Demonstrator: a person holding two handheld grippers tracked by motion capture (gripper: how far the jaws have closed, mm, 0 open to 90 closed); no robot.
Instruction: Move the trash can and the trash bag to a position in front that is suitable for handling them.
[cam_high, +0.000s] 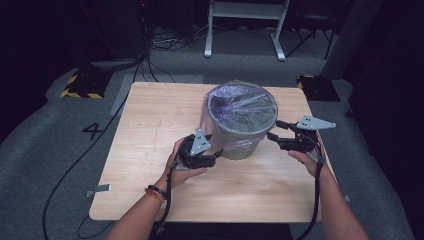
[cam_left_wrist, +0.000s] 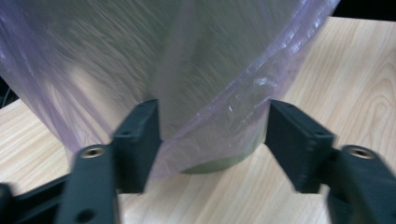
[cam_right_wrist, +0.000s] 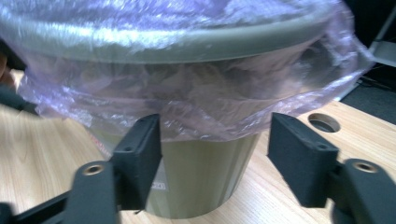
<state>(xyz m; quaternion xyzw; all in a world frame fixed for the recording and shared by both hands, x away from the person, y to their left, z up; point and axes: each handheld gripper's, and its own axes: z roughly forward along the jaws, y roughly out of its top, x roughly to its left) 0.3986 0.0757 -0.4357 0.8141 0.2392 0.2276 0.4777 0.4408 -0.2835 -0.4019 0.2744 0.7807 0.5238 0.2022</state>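
An olive-grey bin (cam_high: 245, 137) lined with a thin purple bag (cam_high: 241, 102) stands upright on the wooden table (cam_high: 150, 125), right of centre. The bag's edge is folded over the rim and hangs down the outside. My left gripper (cam_high: 216, 156) sits low at the bin's near left side, jaws apart. In the left gripper view the bag's skirt (cam_left_wrist: 140, 60) hangs between the open jaws of my left gripper (cam_left_wrist: 212, 140). My right gripper (cam_high: 274, 131) is at the bin's right side just below the rim, open. In the right gripper view it (cam_right_wrist: 215, 140) faces the bag's hem (cam_right_wrist: 187, 93) and the bin wall (cam_right_wrist: 201, 182).
A round hole (cam_right_wrist: 323, 122) is cut in the tabletop beyond the bin. Cables trail from both grippers off the near edge. On the carpet behind stand a white metal frame (cam_high: 245, 25) and yellow-black striped bases (cam_high: 80, 87).
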